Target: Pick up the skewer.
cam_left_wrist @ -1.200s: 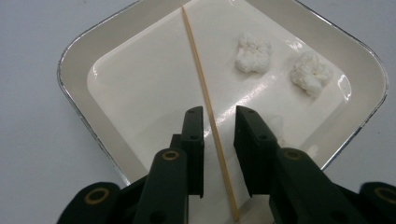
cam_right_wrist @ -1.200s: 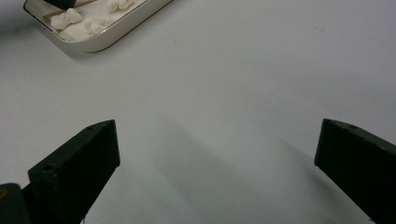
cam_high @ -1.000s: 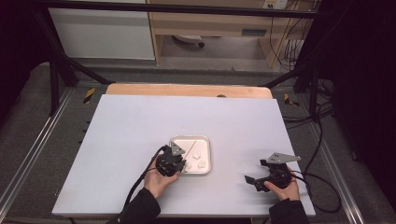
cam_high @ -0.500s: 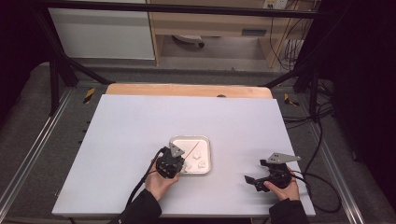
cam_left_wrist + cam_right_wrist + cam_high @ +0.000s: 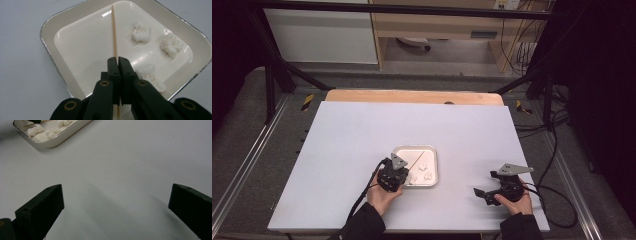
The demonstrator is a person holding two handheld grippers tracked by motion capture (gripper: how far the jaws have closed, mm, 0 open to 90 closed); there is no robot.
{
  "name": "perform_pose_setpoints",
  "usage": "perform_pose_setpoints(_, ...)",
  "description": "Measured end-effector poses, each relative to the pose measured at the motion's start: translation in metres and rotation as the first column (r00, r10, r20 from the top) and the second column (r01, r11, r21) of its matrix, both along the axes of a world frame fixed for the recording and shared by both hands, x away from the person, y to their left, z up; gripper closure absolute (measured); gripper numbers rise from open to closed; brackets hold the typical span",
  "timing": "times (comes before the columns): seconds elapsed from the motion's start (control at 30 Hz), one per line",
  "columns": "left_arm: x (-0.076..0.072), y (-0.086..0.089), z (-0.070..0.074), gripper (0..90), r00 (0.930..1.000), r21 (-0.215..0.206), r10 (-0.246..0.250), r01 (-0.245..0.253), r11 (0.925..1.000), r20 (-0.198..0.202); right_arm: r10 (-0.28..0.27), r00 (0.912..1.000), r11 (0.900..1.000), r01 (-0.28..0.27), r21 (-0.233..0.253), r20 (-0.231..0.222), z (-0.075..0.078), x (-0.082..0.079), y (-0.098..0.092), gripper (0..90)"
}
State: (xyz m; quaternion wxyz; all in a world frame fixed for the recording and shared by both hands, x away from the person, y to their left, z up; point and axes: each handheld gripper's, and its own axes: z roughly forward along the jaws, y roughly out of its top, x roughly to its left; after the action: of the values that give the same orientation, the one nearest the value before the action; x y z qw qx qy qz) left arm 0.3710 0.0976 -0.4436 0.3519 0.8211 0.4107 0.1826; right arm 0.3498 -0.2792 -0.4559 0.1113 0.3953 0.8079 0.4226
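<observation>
Stick: a thin, pale wooden stick (image 5: 114,37) lies inside the tray, running from a far corner back toward the near rim; its near end passes between the tips of the left gripper's jaws.
Tray: a shallow, cream-white square tray with rounded corners and a thin metallic rim (image 5: 432,150) sits on the table, a little toward the person's side of the middle.
Lumps: three white, fluffy cotton-like lumps (image 5: 141,32) rest in the tray beside the stick, two near the far side and one by the near rim, just beside the jaws.
Left gripper: the black left gripper (image 5: 117,63) reaches over the tray's near-left edge, jaws pressed together with the stick pinched between them; the person's left hand (image 5: 381,197) holds it from behind.
Right gripper: the black right gripper (image 5: 116,202) is low over bare table, well apart from the tray, jaws spread wide and holding nothing; in the high view it (image 5: 486,192) sits near the table's front right corner.
Table: a flat, pale grey-white tabletop (image 5: 362,130) with a wooden strip along its far edge.
Open room: wide bare surface left of and beyond the tray, and between the tray and the right gripper.
Edges: the right hand (image 5: 512,202) sits close to the front edge.
</observation>
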Motion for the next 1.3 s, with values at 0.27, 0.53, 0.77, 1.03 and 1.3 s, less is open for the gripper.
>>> perform_pose_setpoints(0.27,-0.002,0.009,0.008,88.8,0.9997,-0.033,-0.017,0.018,0.9993,0.018,0.003,1.0,1.0,-0.003,-0.005,0.001,0.0,0.0,0.0,0.7)
perform_pose_setpoints(0.53,-0.001,0.017,0.017,88.8,0.9983,-0.041,-0.056,0.057,0.9975,0.017,0.001,0.9998,1.0,-0.001,-0.01,0.019,0.001,0.0,0.003,0.7)
perform_pose_setpoints(0.77,-0.002,0.017,0.023,88.8,0.9948,-0.032,-0.101,0.102,0.9943,0.012,-0.008,0.9989,0.996,0.012,-0.083,0.046,0.004,0.001,0.013,0.7)
perform_pose_setpoints(1.03,-0.004,0.017,0.028,88.9,0.989,-0.031,-0.147,0.148,0.9886,0.014,0.034,0.9946,0.987,-0.018,-0.16,0.098,0.013,0.002,0.027,0.9)
perform_pose_setpoints(1.3,-0.006,0.011,0.037,88.8,0.9788,-0.019,-0.204,0.204,0.9787,0.016,0.087,0.9812,0.97,-0.045,-0.238,0.172,0.025,-0.001,0.041,1.6)
